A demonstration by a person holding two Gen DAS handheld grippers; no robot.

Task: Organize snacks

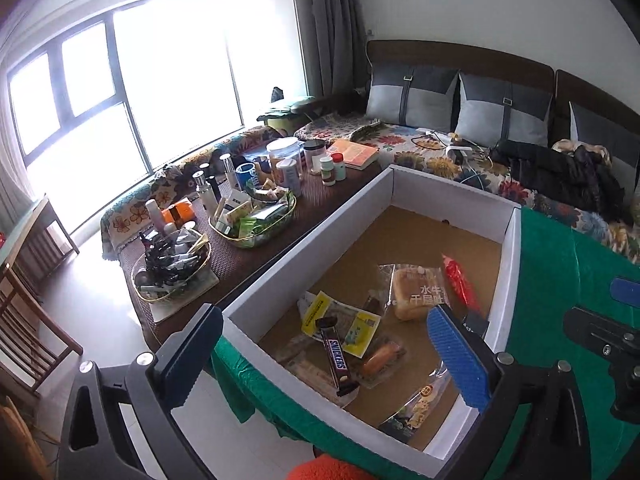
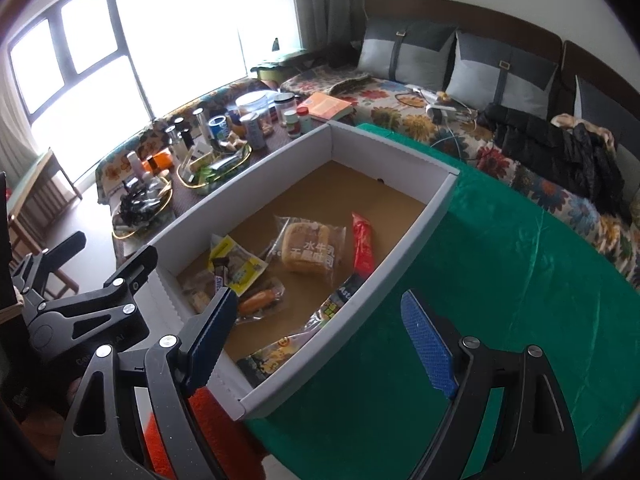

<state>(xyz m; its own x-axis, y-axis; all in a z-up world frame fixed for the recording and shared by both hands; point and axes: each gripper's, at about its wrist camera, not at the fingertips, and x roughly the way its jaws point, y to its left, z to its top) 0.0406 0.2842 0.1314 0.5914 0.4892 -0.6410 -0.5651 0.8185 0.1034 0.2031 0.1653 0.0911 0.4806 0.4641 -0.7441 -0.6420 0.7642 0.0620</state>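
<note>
- The green cloth [image 2: 520,280] fills the right half of your right wrist view and wraps the lower edges of the box in the left wrist view.
- The white cardboard box [image 1: 304,248] with a brown floor sits on that cloth, taking the centre of both frames; its long wall runs from lower centre up toward the upper middle.
- Your left gripper [image 1: 324,354] rises from the bottom of the left wrist frame with its fingers spread wide and nothing between them; one finger is outside the near box wall at lower left, the blue pad of the other hangs over the box interior at lower right.
- Your right gripper [image 2: 320,334] comes in from the bottom of the right wrist frame, also spread wide and empty, straddling the box's right wall: one finger over the box's near end, the other over the cloth.
- Inside the box, the bread packet [image 1: 416,292] lies right of centre, just beside the red sausage pack [image 1: 460,284] that leans along the right wall.
- The yellow snack pouch [image 1: 340,326] lies left of the bread, with the Snickers bar [image 1: 336,354] resting diagonally across its lower edge.
- The small bun in clear wrap [image 2: 258,302] sits just below the pouch, near the dark printed packet [image 2: 276,354] at the box's near end.
- Beyond the box, at the upper left of both frames, the dark low table [image 1: 248,256] holds jars, bottles and two gold-rimmed trays.
</note>
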